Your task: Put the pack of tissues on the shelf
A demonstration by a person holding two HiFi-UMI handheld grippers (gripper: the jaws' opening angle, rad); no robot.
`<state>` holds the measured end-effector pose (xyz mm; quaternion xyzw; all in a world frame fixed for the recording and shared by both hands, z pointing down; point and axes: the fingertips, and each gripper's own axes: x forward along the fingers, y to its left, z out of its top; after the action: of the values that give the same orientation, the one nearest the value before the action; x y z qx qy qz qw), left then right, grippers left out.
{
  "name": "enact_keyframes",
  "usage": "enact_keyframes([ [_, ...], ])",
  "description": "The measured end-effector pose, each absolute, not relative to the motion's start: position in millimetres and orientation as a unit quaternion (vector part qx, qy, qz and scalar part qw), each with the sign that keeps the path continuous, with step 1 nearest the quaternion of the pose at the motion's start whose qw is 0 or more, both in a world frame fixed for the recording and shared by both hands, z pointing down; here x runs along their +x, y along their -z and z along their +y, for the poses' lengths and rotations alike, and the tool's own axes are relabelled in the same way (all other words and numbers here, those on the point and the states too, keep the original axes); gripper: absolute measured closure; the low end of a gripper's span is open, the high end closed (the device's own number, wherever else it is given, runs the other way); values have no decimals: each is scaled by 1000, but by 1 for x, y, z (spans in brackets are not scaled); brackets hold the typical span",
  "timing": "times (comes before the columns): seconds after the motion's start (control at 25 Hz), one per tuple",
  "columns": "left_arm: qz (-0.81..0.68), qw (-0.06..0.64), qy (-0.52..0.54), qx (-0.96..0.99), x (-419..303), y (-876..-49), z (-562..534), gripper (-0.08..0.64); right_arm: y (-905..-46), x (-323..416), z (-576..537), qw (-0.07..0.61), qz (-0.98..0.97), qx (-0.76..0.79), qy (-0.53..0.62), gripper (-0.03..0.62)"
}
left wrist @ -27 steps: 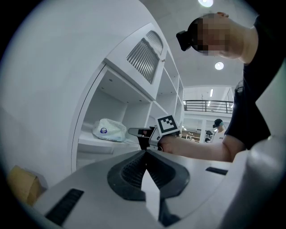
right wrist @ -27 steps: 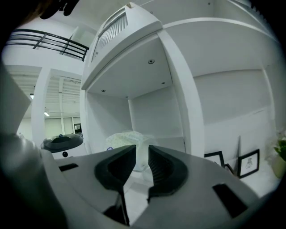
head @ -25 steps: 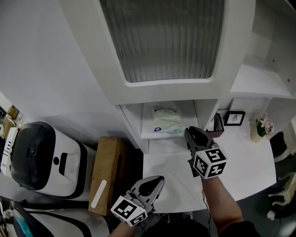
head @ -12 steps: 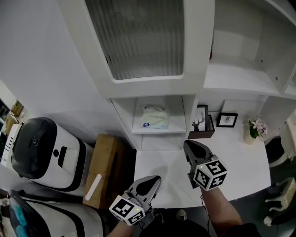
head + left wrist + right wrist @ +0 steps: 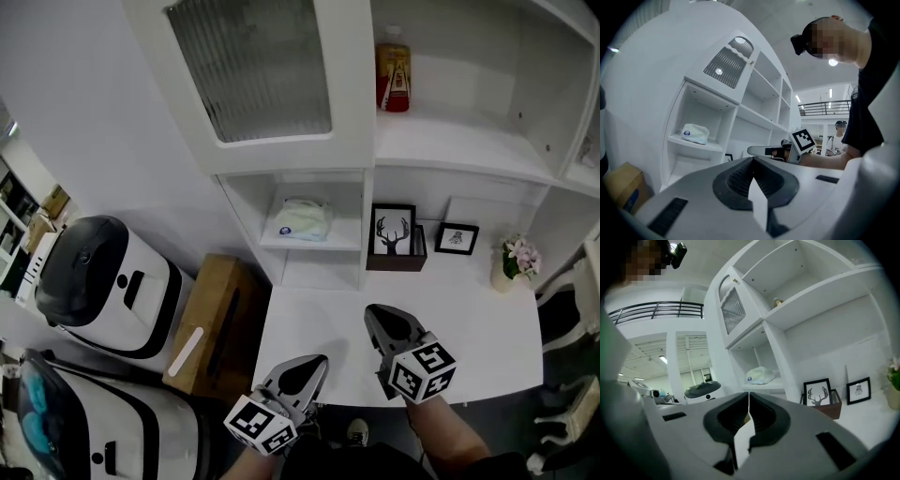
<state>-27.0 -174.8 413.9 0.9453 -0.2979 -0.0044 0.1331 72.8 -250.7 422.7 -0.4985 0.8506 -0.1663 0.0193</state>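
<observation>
The pale green and white pack of tissues [image 5: 300, 219] lies on the small white shelf [image 5: 342, 243] under the ribbed cabinet door, apart from both grippers. The tissues [image 5: 695, 133] also show in the left gripper view, and the pack [image 5: 761, 375] in the right gripper view. My left gripper [image 5: 312, 361] is shut and empty, low over the desk's front edge. My right gripper [image 5: 375, 314] is shut and empty above the white desk [image 5: 478, 309], well back from the shelf.
A deer picture [image 5: 393, 231] in a brown box and a small frame [image 5: 457, 238] stand at the desk's back. A flower pot [image 5: 511, 264] is at the right. A bottle [image 5: 393, 79] stands on the upper shelf. A cardboard box [image 5: 216, 323] and white machines [image 5: 103, 286] are left.
Both grippers have drawn back from the shelf toward the desk's front. The view has shifted, so the upper shelf with the bottle now shows. The tissues stay on the shelf.
</observation>
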Motion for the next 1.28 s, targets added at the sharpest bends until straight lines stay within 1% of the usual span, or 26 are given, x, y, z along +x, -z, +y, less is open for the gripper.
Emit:
enact_keyframes([
  [0.24, -325, 137, -2, 936, -24, -417, -147, 555, -431, 71, -223, 17, 864, -470, 178, 584],
  [0.52, -347, 133, -3, 929, -40, -416, -132, 555, -432, 49, -204, 16, 876, -446, 182, 586],
  [0.88, -348, 133, -2, 928, -82, -413, -120, 555, -426, 3, -186, 20, 879, -440, 182, 586],
  [1.28, -316, 127, 10, 940, -135, -406, -101, 555, -412, -49, -154, 16, 870, -464, 169, 588],
])
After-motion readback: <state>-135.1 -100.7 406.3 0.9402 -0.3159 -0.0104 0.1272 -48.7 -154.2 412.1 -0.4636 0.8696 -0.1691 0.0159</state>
